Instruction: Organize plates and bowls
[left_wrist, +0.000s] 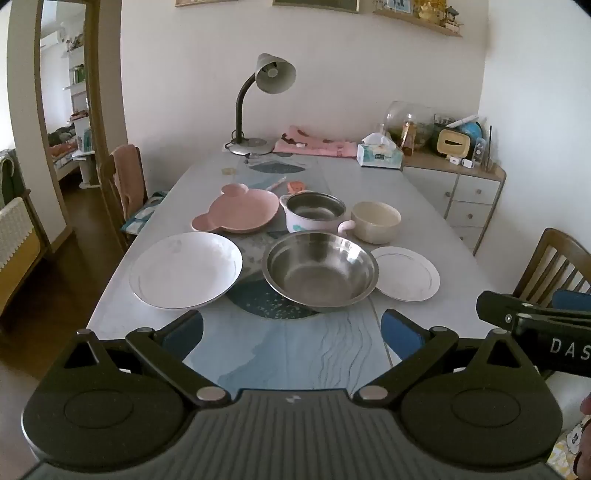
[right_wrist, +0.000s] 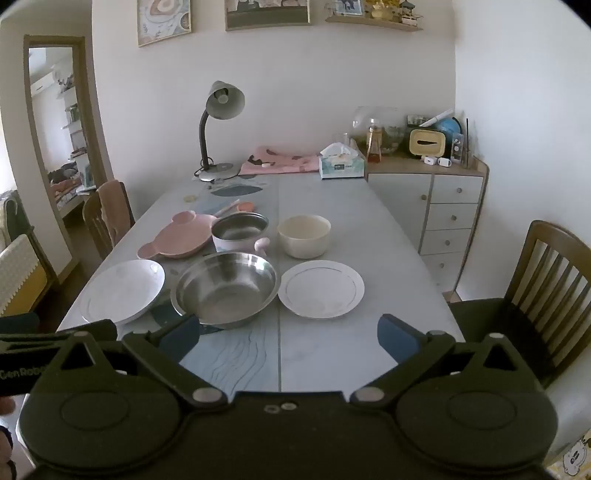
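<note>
A large steel bowl (left_wrist: 320, 273) (right_wrist: 225, 286) sits mid-table. A big white plate (left_wrist: 185, 269) (right_wrist: 123, 290) lies to its left and a small white plate (left_wrist: 405, 273) (right_wrist: 320, 288) to its right. Behind them stand a pink bear-shaped plate (left_wrist: 238, 212) (right_wrist: 177, 238), a small steel-lined pot with a pink handle (left_wrist: 314, 216) (right_wrist: 238, 232) and a cream bowl (left_wrist: 376, 220) (right_wrist: 303, 235). My left gripper (left_wrist: 291, 332) hangs open over the near table edge, short of the steel bowl. My right gripper (right_wrist: 288, 334) is open too, nearest the small white plate. Both hold nothing.
The grey table (right_wrist: 369, 236) carries a desk lamp (left_wrist: 255, 107), pink cloth (left_wrist: 314, 146) and tissue box (left_wrist: 380, 155) at the far end. Wooden chairs stand left (right_wrist: 107, 218) and right (right_wrist: 546, 291). A drawer cabinet (right_wrist: 436, 210) stands beyond the table at the right.
</note>
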